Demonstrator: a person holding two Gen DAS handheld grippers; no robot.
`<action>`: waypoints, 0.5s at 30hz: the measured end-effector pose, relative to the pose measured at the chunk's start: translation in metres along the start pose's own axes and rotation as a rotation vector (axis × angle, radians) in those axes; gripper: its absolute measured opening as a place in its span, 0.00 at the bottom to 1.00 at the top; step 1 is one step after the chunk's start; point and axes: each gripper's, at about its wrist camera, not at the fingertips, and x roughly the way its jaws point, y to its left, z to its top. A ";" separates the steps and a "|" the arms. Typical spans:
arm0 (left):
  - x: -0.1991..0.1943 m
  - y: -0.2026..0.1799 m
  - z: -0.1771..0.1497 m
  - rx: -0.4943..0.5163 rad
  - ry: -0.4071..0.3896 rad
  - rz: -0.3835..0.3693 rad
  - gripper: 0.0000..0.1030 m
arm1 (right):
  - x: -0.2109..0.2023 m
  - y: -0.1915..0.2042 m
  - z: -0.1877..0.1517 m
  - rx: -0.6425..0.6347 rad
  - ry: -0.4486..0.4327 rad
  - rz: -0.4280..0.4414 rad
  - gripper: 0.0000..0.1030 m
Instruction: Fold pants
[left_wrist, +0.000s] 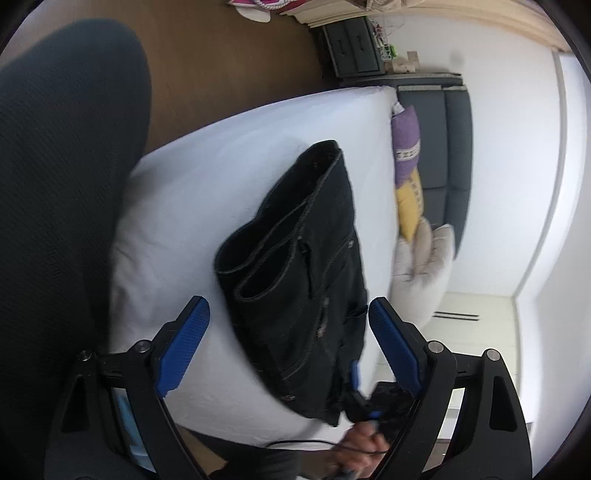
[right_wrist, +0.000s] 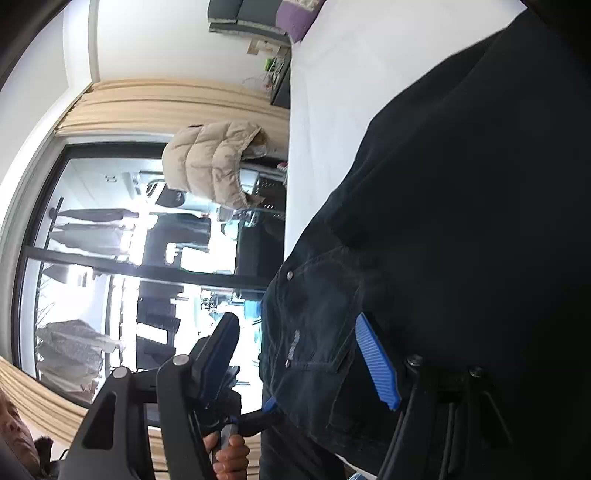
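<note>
Black jeans (left_wrist: 306, 280) lie folded on a white bed (left_wrist: 221, 177), leg hems on top toward the bed's middle. My left gripper (left_wrist: 288, 314) is open above the jeans' waist end, empty. In the right wrist view the jeans (right_wrist: 424, 221) fill the right half, seen very close, with a pocket and rivets. My right gripper (right_wrist: 295, 332) is open, its jaws standing either side of the jeans' edge; the other gripper shows beyond it, low in the view. In the left wrist view the right gripper (left_wrist: 360, 391) sits at the jeans' near corner.
A purple and yellow cushion (left_wrist: 406, 162) and a beige padded jacket (left_wrist: 421, 266) lie at the bed's far side. A dark headboard (left_wrist: 450, 147), a wooden floor (left_wrist: 221, 55) and my dark-clothed body (left_wrist: 55, 184) are nearby. A large window (right_wrist: 110, 258) faces the right camera.
</note>
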 end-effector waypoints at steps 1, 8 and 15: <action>0.000 0.002 0.001 0.001 -0.003 -0.005 0.85 | 0.001 -0.002 -0.001 0.002 0.005 0.004 0.67; 0.030 0.000 0.005 -0.045 0.005 -0.032 0.84 | 0.005 -0.006 -0.001 0.021 0.018 0.017 0.67; 0.048 -0.019 0.006 -0.033 0.034 -0.043 0.62 | 0.008 0.006 0.011 -0.006 0.030 -0.031 0.61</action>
